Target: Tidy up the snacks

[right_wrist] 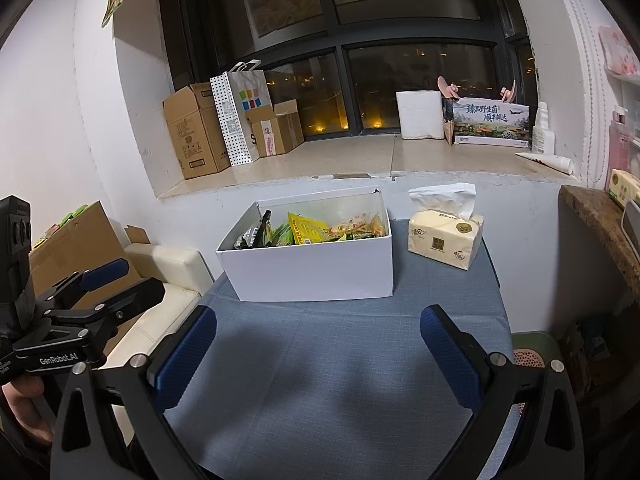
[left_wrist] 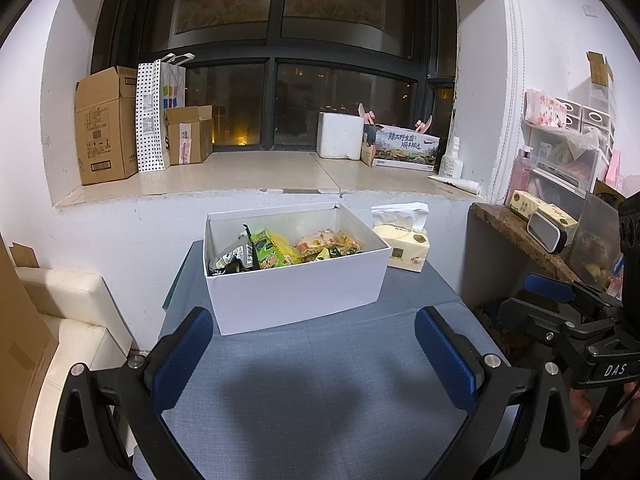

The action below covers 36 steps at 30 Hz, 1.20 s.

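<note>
A white open box (left_wrist: pixel 296 292) stands at the far end of a blue-grey table (left_wrist: pixel 320 380); it also shows in the right wrist view (right_wrist: pixel 320 268). Several snack packets (left_wrist: pixel 288 248) lie inside it, green, yellow and orange (right_wrist: pixel 316 230). My left gripper (left_wrist: pixel 316 348) is open and empty, above the table in front of the box. My right gripper (right_wrist: pixel 320 352) is open and empty, also in front of the box. The right gripper shows at the right edge of the left wrist view (left_wrist: pixel 560 304); the left gripper shows at the left of the right wrist view (right_wrist: pixel 96 288).
A pack of tissues (right_wrist: pixel 446 236) sits right of the box on the table. A window sill (left_wrist: pixel 256 176) behind holds cardboard boxes (left_wrist: pixel 108 128), a dotted paper bag (left_wrist: pixel 154 116) and a foam box (left_wrist: pixel 340 136). A cream seat (right_wrist: pixel 160 300) stands left, a cluttered shelf (left_wrist: pixel 520 232) right.
</note>
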Each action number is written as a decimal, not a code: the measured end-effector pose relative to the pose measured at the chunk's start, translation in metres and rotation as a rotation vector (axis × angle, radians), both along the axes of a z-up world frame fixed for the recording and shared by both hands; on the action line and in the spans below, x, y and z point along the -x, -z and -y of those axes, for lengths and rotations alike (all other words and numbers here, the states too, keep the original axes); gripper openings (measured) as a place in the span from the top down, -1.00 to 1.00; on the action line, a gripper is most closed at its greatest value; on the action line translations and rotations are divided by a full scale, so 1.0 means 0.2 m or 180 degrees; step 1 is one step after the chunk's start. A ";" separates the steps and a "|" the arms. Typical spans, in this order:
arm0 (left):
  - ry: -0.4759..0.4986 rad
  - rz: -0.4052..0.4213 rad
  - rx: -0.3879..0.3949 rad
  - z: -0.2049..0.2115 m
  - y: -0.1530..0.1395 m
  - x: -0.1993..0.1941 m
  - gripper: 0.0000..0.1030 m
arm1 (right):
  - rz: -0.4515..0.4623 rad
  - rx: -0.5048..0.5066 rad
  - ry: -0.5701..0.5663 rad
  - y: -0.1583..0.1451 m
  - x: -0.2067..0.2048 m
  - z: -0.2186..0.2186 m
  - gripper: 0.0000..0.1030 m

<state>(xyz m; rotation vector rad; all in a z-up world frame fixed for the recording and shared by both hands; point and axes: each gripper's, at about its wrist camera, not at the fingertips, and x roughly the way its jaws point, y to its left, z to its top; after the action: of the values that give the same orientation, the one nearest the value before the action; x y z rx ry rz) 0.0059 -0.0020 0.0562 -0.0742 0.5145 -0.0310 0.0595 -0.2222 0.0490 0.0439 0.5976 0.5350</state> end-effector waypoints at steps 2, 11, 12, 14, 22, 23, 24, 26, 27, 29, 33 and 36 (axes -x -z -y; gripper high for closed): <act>0.0002 -0.0003 0.0000 0.00 0.00 0.00 -1.00 | -0.0001 0.0000 -0.0002 0.00 0.00 0.00 -1.00; 0.0000 -0.0006 -0.0004 0.00 -0.01 0.01 -1.00 | -0.0003 0.0009 -0.0003 0.01 0.01 0.00 -1.00; -0.0003 -0.0012 -0.0002 0.00 -0.01 0.01 -1.00 | -0.0002 0.0008 0.0002 0.01 0.01 0.00 -1.00; 0.0004 -0.0025 0.0001 0.00 0.00 0.00 -1.00 | -0.0003 0.0010 -0.0009 0.01 0.01 -0.01 -1.00; 0.0001 -0.0046 -0.0007 0.00 0.00 0.00 -1.00 | -0.0022 0.0036 -0.0033 0.02 0.01 -0.02 -1.00; 0.0004 -0.0049 -0.0004 0.00 0.00 0.00 -1.00 | -0.0019 0.0036 -0.0033 0.02 0.01 -0.02 -1.00; 0.0006 -0.0052 0.0000 -0.01 0.00 0.00 -1.00 | -0.0017 0.0035 -0.0033 0.02 0.01 -0.02 -1.00; 0.0005 -0.0055 -0.0001 -0.01 0.00 0.00 -1.00 | -0.0019 0.0035 -0.0038 0.03 0.01 -0.01 -1.00; 0.0007 -0.0054 -0.0002 -0.01 0.00 -0.01 -1.00 | -0.0026 0.0038 -0.0035 0.03 0.01 -0.01 -1.00; 0.0010 -0.0051 -0.0005 -0.01 0.00 -0.01 -1.00 | -0.0045 0.0047 -0.0032 0.03 0.00 -0.01 -1.00; 0.0015 -0.0052 -0.0030 -0.01 0.00 0.00 -1.00 | -0.0052 0.0053 -0.0030 0.03 0.00 -0.02 -1.00; 0.0020 -0.0048 -0.0021 0.00 0.00 0.00 -1.00 | -0.0041 0.0050 -0.0038 0.03 0.00 -0.02 -1.00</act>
<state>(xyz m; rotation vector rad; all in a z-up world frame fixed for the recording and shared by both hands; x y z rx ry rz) 0.0062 -0.0012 0.0565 -0.0665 0.5300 -0.0349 0.0595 -0.2190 0.0423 0.0288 0.6149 0.5419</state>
